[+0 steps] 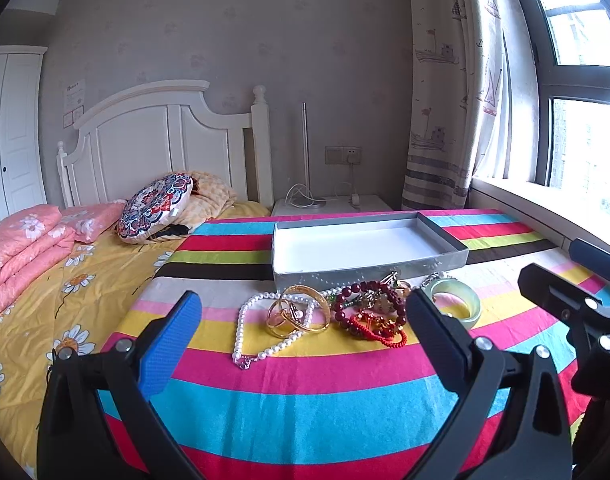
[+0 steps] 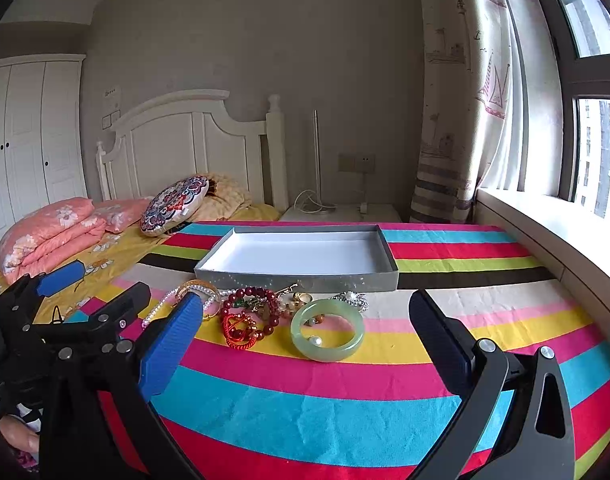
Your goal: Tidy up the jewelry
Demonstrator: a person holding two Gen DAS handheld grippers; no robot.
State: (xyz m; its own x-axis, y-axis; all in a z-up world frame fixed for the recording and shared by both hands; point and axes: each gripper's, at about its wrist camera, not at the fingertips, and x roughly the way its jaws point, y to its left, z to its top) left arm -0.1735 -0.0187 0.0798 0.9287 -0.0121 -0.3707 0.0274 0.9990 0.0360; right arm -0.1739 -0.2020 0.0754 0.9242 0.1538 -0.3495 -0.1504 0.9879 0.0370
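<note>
A heap of jewelry lies on the striped cloth in front of a shallow grey box with an empty white floor. It holds a pearl necklace, gold bangles, dark red bead bracelets, a red cord bracelet and a pale green jade bangle. My left gripper is open and empty, just short of the heap. My right gripper is open and empty, with the jade bangle between its fingers' line of sight.
The striped cloth covers a table beside a bed with pink quilts and a patterned cushion. A windowsill and curtain run along the right. A nightstand with a lamp stands behind.
</note>
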